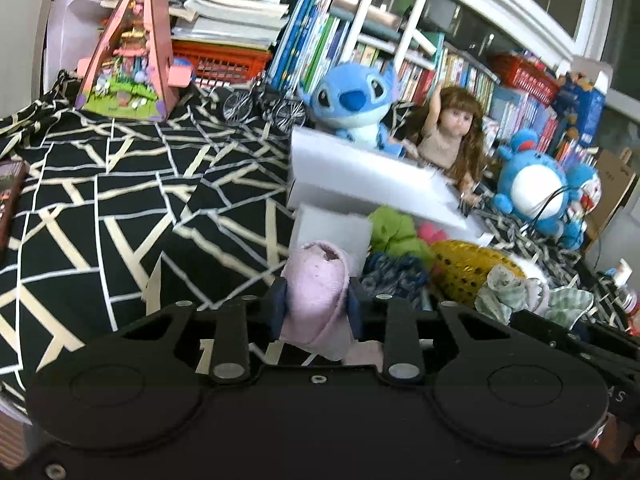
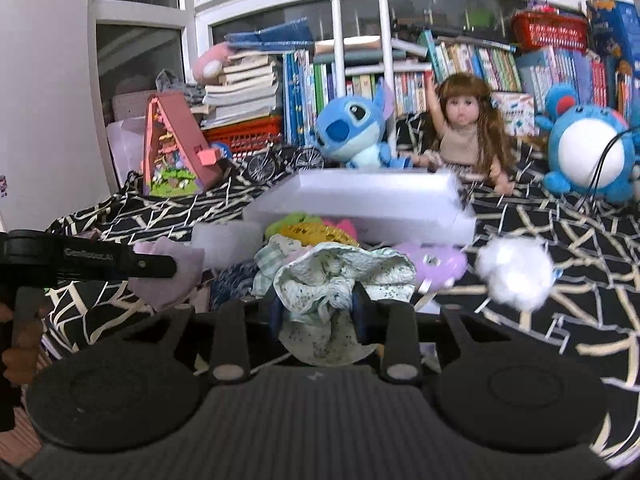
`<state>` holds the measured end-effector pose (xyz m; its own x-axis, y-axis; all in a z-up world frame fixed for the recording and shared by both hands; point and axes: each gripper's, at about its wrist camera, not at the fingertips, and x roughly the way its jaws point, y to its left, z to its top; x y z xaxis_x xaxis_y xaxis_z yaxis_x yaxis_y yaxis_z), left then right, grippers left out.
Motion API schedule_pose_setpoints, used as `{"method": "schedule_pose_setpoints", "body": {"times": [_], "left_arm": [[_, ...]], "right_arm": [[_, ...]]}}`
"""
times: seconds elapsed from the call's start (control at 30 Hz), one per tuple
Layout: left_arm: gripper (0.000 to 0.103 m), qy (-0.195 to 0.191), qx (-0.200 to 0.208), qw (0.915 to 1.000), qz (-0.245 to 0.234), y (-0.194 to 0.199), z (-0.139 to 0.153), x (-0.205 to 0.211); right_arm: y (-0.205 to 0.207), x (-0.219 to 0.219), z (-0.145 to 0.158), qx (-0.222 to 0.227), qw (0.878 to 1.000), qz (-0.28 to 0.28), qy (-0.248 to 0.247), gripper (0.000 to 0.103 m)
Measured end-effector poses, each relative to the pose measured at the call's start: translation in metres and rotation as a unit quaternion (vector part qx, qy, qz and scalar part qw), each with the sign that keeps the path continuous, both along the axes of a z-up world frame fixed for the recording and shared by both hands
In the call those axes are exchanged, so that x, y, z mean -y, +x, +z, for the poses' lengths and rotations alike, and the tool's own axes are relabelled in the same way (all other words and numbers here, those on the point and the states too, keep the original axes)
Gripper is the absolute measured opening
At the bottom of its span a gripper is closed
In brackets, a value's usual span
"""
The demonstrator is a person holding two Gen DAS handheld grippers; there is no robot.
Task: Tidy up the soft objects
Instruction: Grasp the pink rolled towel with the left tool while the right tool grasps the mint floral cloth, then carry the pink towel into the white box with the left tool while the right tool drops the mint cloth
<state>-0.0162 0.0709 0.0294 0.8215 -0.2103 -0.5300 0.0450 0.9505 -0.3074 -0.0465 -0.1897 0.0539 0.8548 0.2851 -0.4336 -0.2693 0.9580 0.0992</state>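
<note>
Your left gripper [image 1: 316,304] pinches a fuzzy pink sock [image 1: 316,292]; your right gripper [image 2: 320,308] clamps a crinkled speckled cloth [image 2: 340,276], both above the black geometric-patterned bedspread [image 1: 120,200] beside crowded bookshelves [image 2: 460,64].

Open cloth to the left, clutter ahead and right

The patterned cloth [image 1: 120,200] lies bare left of the white box [image 1: 372,184]; soft items [image 1: 404,236] crowd its front, plush [image 1: 352,100], doll [image 1: 448,128] and books [image 1: 312,48] block behind.
</note>
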Motion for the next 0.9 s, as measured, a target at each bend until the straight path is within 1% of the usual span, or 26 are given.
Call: {"method": "schedule_pose_setpoints", "body": {"times": [0.13, 0.2, 0.3, 0.47, 0.67, 0.77, 0.9], "left_arm": [[0.029, -0.005, 0.014, 0.9999, 0.002, 0.002, 0.011, -0.002], [0.029, -0.004, 0.017, 0.9998, 0.005, 0.004, 0.014, -0.003], [0.029, -0.008, 0.013, 0.9998, 0.011, 0.007, 0.014, -0.006], [0.029, -0.014, -0.006, 0.9996, 0.023, 0.011, 0.008, -0.013], [0.029, -0.008, -0.009, 0.9995, 0.03, 0.014, 0.005, -0.016], [0.029, -0.007, -0.01, 0.9994, 0.032, 0.015, 0.004, -0.015], [0.029, -0.008, -0.011, 0.9994, 0.032, 0.016, 0.004, -0.015]], "right_arm": [[0.002, 0.008, 0.007, 0.012, 1.0, -0.012, 0.003, 0.038], [0.003, 0.011, 0.008, 0.011, 1.0, -0.018, -0.006, 0.038], [0.005, 0.015, 0.001, -0.005, 0.999, -0.033, -0.025, 0.038], [0.004, 0.026, -0.012, -0.045, 0.997, -0.052, -0.034, 0.038], [-0.001, 0.035, -0.018, -0.058, 0.994, -0.07, -0.054, 0.038], [-0.002, 0.036, -0.02, -0.058, 0.992, -0.082, -0.079, 0.038], [-0.003, 0.032, -0.022, -0.046, 0.984, -0.103, -0.141, 0.038]]}}
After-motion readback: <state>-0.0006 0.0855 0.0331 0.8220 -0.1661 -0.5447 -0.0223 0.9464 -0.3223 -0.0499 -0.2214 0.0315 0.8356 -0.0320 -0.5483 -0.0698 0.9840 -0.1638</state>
